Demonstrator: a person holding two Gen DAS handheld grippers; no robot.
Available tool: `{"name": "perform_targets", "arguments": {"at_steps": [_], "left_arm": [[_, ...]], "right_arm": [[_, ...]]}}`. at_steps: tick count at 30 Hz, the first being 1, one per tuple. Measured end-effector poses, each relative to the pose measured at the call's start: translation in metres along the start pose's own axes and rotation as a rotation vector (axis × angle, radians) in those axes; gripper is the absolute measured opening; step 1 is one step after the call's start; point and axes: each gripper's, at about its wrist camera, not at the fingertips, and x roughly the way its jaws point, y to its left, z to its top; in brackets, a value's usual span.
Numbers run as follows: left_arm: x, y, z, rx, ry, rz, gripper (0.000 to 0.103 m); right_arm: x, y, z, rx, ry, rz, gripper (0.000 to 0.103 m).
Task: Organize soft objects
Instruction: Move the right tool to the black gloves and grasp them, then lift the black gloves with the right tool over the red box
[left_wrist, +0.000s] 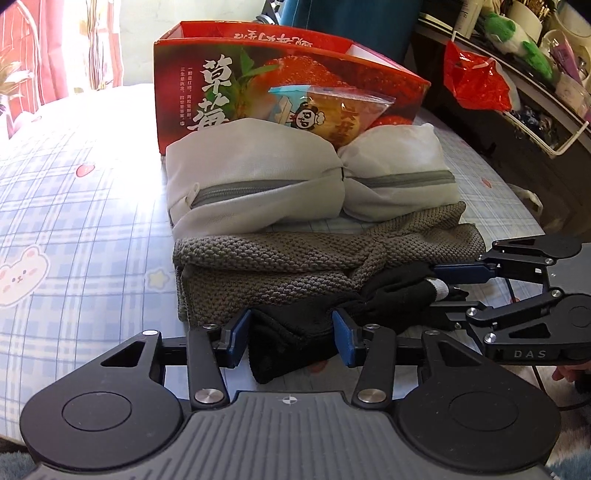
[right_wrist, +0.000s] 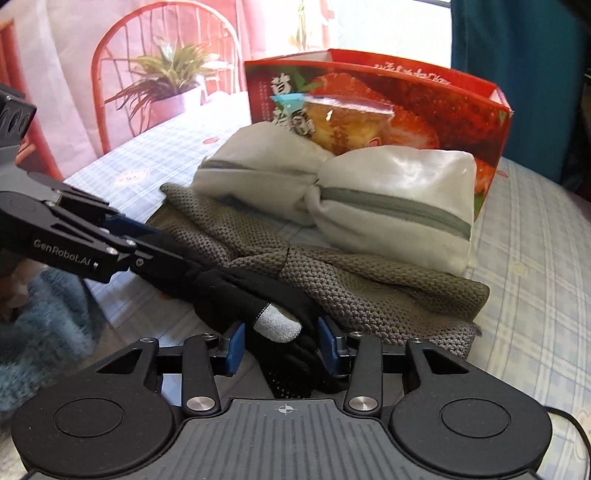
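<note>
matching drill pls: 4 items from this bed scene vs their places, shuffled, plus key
1. black knit glove
2. grey-green knitted cloth
3. clear snack packet with cartoon panda
4. red strawberry-print cardboard box

A. on top of the white zip pouches
B. rearmost, behind the pouches
C. between both grippers' blue pads
D. flat, in front of the pouches

Pairs: 1-C, 2-D, 3-A, 4-B

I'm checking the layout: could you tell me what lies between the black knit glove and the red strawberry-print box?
Both wrist views show a grey-brown knitted cloth, then a pale zippered fabric pouch before the box.
</note>
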Motion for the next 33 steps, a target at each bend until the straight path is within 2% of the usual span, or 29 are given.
{"name": "perform_targets", "arguments": {"at_steps": [8,13,16,20,26,32,33], "left_arm": [[0.010,0.003,0.010,0.011,-0.028,0.038,0.050],[0.009,0.013,0.000,-0.042,-0.056,0.024,0.059],[0.008,0.014,-0.002,-0.039,-0.066,0.023,0.061],[0.008,0.013,-0.001,-0.033,-0.067,0.027,0.061],[0.008,0.015,-0.002,-0.034,-0.070,0.020,0.061],[0.004,0.013,-0.005,-0.031,-0.064,-0.007,0.052],[0.004,0.013,-0.005,-0.034,-0.062,-0.019,0.047]], "right_arm": [[0.009,-0.003,-0.004,0.032,-0.087,-0.051,0.034],[0.004,-0.003,-0.017,0.071,-0.139,-0.045,0.034],[-0.002,-0.001,-0.018,0.063,-0.171,-0.067,0.034],[0.001,0.005,-0.017,0.014,-0.165,-0.087,0.032],[0.004,0.002,-0.019,0.031,-0.157,-0.087,0.033],[0.004,0.002,-0.019,0.033,-0.152,-0.073,0.031],[0.004,0.002,-0.019,0.034,-0.151,-0.069,0.029]]}}
